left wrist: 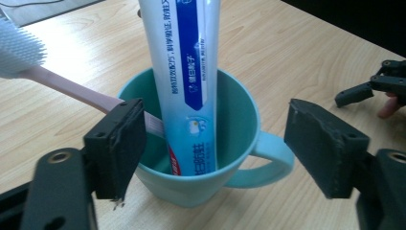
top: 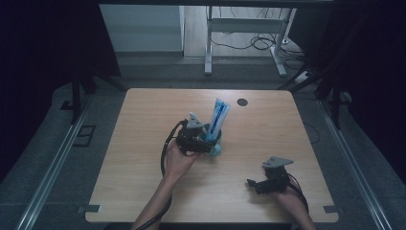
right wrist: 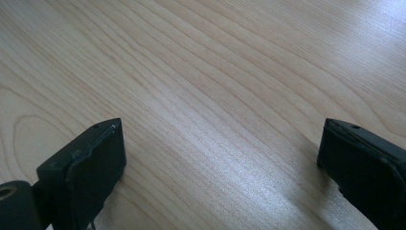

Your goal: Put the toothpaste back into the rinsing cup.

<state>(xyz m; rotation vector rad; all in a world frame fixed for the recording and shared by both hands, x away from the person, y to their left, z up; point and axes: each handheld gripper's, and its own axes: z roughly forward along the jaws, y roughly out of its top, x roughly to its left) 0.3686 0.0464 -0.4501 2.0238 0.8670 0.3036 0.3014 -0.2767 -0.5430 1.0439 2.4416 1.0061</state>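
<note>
A teal cup [left wrist: 239, 143] with a handle stands near the middle of the wooden table [top: 143, 143]. Upright inside it is a white and blue toothpaste tube [left wrist: 186, 72]. A pink toothbrush [left wrist: 72, 88] with a pale bristle head leans out of the cup to the left. My left gripper [left wrist: 220, 148] is open, one jaw on each side of the cup and the right pad clear of its handle. In the high view the left gripper [top: 201, 139] sits against the cup [top: 215, 147] and the tube [top: 219, 120]. My right gripper [right wrist: 220, 158] is open over bare wood, at the table's front right [top: 253, 184].
A small black round hole [top: 242, 101] lies at the far side of the table, behind the cup. A white desk frame [top: 208, 48] and cables stand on the floor beyond the table. The right gripper's jaws [left wrist: 368, 88] show far off in the left gripper view.
</note>
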